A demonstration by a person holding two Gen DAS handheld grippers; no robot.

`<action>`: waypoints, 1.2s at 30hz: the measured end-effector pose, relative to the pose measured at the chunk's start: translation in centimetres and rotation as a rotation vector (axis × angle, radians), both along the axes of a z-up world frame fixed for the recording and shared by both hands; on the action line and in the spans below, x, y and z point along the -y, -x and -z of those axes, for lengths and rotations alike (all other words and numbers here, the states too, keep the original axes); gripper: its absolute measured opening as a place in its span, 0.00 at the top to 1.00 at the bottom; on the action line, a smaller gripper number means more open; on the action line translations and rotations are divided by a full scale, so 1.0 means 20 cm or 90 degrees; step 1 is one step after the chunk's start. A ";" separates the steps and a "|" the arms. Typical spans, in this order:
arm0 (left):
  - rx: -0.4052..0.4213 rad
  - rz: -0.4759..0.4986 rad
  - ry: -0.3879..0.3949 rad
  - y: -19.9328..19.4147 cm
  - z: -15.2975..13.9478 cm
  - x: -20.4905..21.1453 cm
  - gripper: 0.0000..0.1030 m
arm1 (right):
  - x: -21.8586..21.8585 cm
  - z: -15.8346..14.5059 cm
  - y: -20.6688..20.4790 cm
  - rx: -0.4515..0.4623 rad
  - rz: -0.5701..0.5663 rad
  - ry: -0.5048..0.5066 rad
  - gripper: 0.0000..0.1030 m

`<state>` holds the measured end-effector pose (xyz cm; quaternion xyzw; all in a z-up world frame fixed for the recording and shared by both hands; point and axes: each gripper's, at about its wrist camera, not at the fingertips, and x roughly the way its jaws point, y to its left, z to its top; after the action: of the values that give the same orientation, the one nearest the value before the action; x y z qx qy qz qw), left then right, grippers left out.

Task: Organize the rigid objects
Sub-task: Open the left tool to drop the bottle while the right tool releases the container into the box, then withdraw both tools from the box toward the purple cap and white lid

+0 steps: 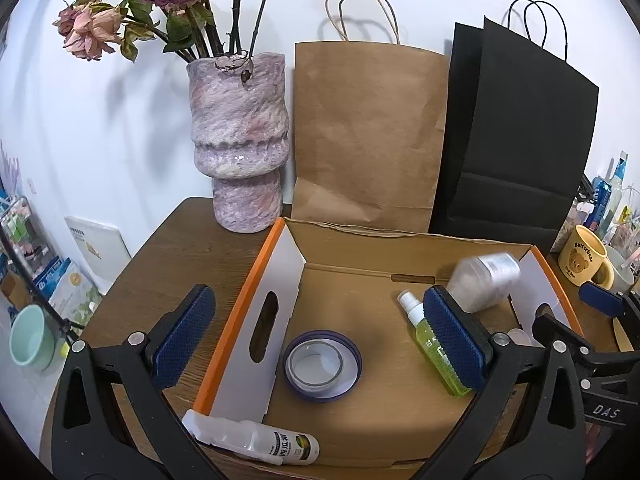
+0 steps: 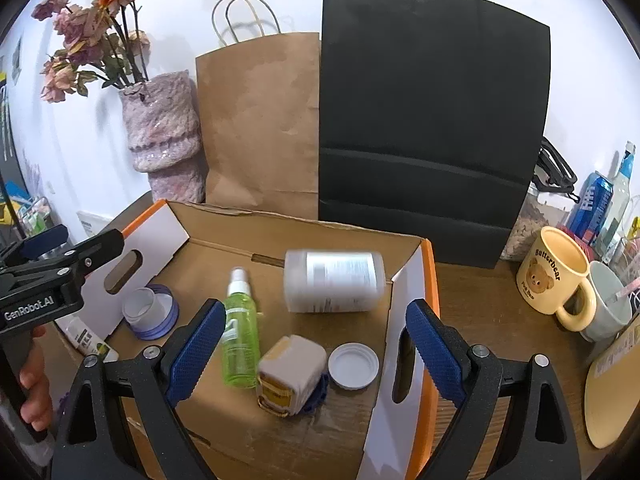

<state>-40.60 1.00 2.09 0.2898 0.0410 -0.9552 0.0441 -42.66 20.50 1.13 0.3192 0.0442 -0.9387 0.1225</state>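
An open cardboard box (image 1: 272,320) (image 2: 404,280) with orange edges stands on a wooden table. It holds a purple tape roll (image 1: 322,366) (image 2: 150,312), a green spray bottle (image 1: 424,340) (image 2: 240,340), a small beige jar (image 2: 290,372) and a white cap (image 2: 353,365). A frosted white bottle (image 1: 484,280) (image 2: 334,280) shows blurred on its side at the far right of the box. A white tube (image 1: 256,440) lies at the near edge. My left gripper (image 1: 317,292) is open astride the box's left wall, holding nothing. My right gripper (image 2: 316,304) is open over the jar and cap, clear of the blurred bottle.
A mottled pink vase (image 1: 240,140) with dried roses, a brown paper bag (image 1: 368,132) and a black paper bag (image 1: 520,140) stand behind the box. A yellow bear mug (image 2: 554,276), a grey mug, cans and a cork mat (image 2: 612,392) crowd the right.
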 end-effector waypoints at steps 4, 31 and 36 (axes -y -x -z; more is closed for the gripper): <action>0.000 -0.002 -0.007 0.00 -0.01 0.02 0.00 | 0.00 -0.01 -0.01 -0.001 -0.007 0.000 0.08; -0.029 0.016 -0.006 -0.29 -0.13 0.07 0.00 | -0.11 -0.15 -0.35 -0.046 -0.007 -0.033 0.08; -0.038 0.011 0.000 -0.41 -0.17 0.13 0.00 | -0.15 -0.16 -0.42 -0.048 0.005 -0.032 0.08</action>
<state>-32.36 -1.55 5.55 0.2611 0.0396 -0.9639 0.0345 -34.21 23.60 4.25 0.2870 0.0711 -0.9490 0.1093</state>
